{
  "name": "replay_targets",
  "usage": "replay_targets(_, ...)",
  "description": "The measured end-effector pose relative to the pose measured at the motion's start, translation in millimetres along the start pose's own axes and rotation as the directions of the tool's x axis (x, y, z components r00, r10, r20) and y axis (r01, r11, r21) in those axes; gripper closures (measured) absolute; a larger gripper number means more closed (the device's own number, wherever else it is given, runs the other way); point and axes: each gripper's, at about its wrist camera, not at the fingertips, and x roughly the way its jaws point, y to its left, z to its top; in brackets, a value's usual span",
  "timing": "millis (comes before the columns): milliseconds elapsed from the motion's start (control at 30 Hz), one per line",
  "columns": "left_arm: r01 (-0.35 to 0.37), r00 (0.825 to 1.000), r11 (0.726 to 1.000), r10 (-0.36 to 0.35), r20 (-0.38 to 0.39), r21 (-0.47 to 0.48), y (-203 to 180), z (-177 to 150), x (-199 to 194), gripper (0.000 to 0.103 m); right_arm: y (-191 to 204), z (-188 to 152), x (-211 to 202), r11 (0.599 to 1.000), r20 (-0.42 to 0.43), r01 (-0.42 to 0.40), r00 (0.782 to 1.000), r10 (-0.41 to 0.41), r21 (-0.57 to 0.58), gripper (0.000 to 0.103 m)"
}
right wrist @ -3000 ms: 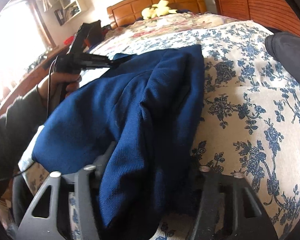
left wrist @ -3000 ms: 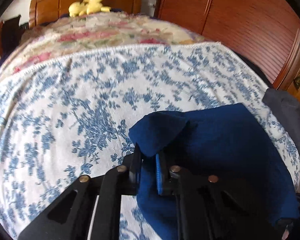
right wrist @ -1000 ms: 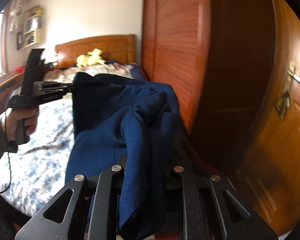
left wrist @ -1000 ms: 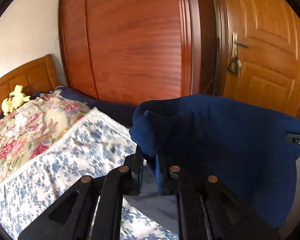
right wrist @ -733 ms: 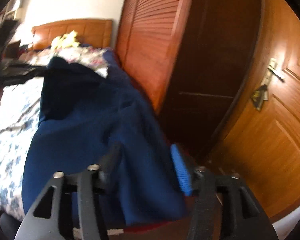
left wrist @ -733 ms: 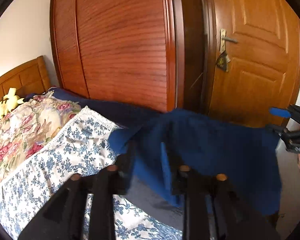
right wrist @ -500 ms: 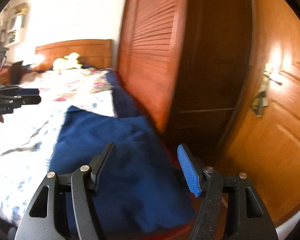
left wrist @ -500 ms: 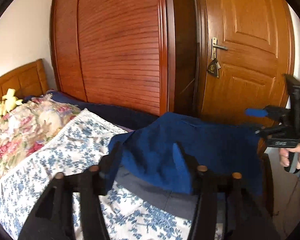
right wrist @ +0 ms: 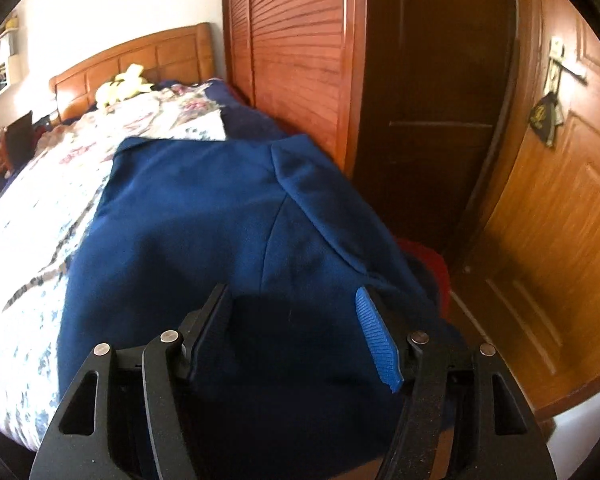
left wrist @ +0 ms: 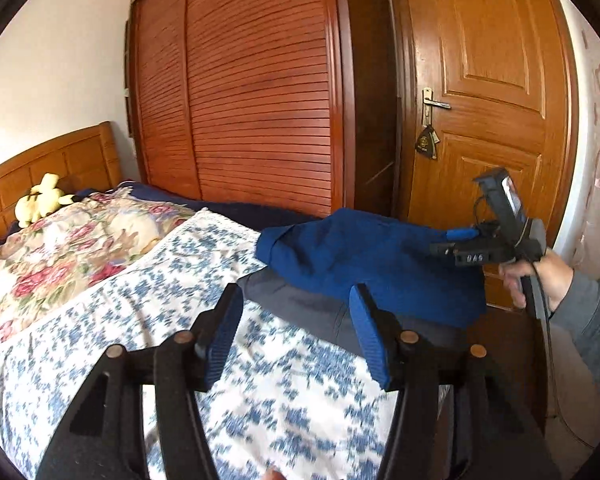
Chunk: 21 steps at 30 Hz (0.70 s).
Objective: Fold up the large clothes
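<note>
A folded dark blue garment (left wrist: 372, 260) lies on top of a grey garment (left wrist: 300, 304) at the bed's right corner; it also fills the right wrist view (right wrist: 220, 224). My left gripper (left wrist: 296, 332) is open and empty, pulled back over the floral bedspread (left wrist: 180, 280). My right gripper (right wrist: 296, 328) is open and empty, just above the near edge of the blue garment. It also shows in the left wrist view (left wrist: 456, 242), at the garment's right end.
A slatted wooden wardrobe (left wrist: 260, 100) and a wooden door (left wrist: 488, 100) stand close behind the bed corner. A flowered quilt (left wrist: 72, 240) and a yellow plush toy (left wrist: 40, 200) lie near the headboard. Something red (right wrist: 428, 264) lies beyond the blue garment.
Both grippers carried the blue garment from the bed's middle to its right corner, opened and let it go. It now lies on the grey garment, and both grippers have backed off.
</note>
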Motion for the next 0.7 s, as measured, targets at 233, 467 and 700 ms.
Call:
replay_targets(233,-0.069,0.997,0.997,0.069,0.016,-0.025,13,-17,-57,0.048,47,6,-58,0.998,0.099,0.003,0.995,0.002,-0.058,0.028)
replay_targets(467,-0.148,0.989,0.987,0.149,0.008,-0.058,27,-44,-107,0.048,131,-2,-100,0.988,0.16,-0.102,0.98,0.12,-0.115,0.015)
replay_targets(700,-0.279,0.96,0.948,0.273,-0.061,-0.154,55,-88,-146,0.048,229,-29,-121,0.951,0.159,-0.251,0.947,0.28,-0.18,0.015)
